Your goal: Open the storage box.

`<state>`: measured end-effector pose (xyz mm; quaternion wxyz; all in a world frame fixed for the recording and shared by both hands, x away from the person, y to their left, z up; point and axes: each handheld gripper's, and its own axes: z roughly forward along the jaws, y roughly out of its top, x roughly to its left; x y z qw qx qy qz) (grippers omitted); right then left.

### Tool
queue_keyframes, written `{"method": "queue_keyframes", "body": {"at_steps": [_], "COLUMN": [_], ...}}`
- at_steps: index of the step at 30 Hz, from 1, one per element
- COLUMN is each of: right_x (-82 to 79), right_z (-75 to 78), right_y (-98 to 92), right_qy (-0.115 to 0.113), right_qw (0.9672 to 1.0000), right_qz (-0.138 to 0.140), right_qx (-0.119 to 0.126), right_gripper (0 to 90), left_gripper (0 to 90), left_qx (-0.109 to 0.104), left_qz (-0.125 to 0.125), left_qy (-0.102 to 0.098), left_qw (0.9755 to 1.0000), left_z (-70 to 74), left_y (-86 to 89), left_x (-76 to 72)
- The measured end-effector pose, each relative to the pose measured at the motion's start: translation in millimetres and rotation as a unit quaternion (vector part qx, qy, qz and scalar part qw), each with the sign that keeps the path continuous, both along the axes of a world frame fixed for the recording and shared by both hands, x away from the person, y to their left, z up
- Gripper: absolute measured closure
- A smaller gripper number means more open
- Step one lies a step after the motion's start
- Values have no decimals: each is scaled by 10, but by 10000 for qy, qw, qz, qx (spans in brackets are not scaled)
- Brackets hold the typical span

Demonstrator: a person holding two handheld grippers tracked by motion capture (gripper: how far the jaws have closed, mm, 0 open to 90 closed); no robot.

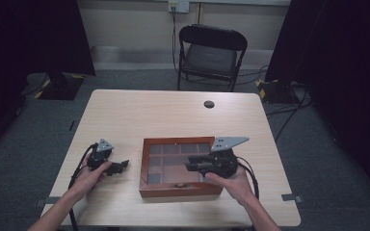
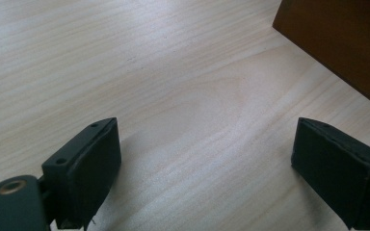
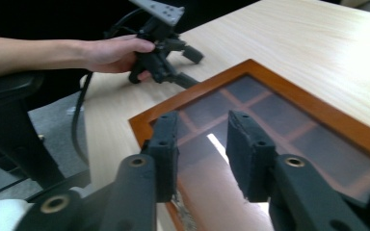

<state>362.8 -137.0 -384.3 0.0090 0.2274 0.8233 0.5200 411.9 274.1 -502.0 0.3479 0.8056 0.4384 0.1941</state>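
Observation:
A shallow wooden box (image 1: 147, 166) with several dark compartments lies on the table, right of the middle. Its orange-brown frame (image 3: 289, 91) surrounds what looks like a glossy pane. My right gripper (image 1: 191, 165) hovers over the box's right half, pointing left. Its jaws stand a small way apart with nothing between them, and my right gripper (image 3: 202, 130) looks down on the pane. My left gripper (image 1: 120, 166) rests low over the bare table, left of the box, jaws wide apart and empty. My left gripper (image 2: 207, 144) points toward the box's side wall (image 2: 342, 43).
The light wooden table (image 1: 139, 113) has bare room behind and left of the box. A small black round disc (image 1: 209, 104) sits near the far edge. A black folding chair (image 1: 211, 53) stands beyond the table. Cables trail from both grippers toward the front edge.

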Motion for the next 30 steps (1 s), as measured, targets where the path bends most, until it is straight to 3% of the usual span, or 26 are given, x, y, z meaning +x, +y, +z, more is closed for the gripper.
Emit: {"method": "queue_keyframes", "body": {"at_steps": [8, 14, 21, 30], "right_x": [-36, -104, -96, -97], "right_z": [-280, -412, -495, -510], "right_y": [165, 276, 287, 265], "right_qy": [264, 309, 352, 302], "right_qw": [9979, 9958, 9947, 9949], "right_qz": [398, 559, 548, 568], "right_qx": [-439, -657, -794, -781], "right_gripper": [778, 816, 817, 804], "left_gripper": [96, 85, 84, 73], "left_qx": [-2, -25, -6, 9], "left_qz": [-23, -88, -115, -126], "left_qy": [-8, 35, 32, 30], "left_qw": [10000, 10000, 9999, 9999], "left_z": [-1, -1, 1, -1], "left_y": [3, 4, 8, -2], "left_x": [4, 11, 14, 18]}}
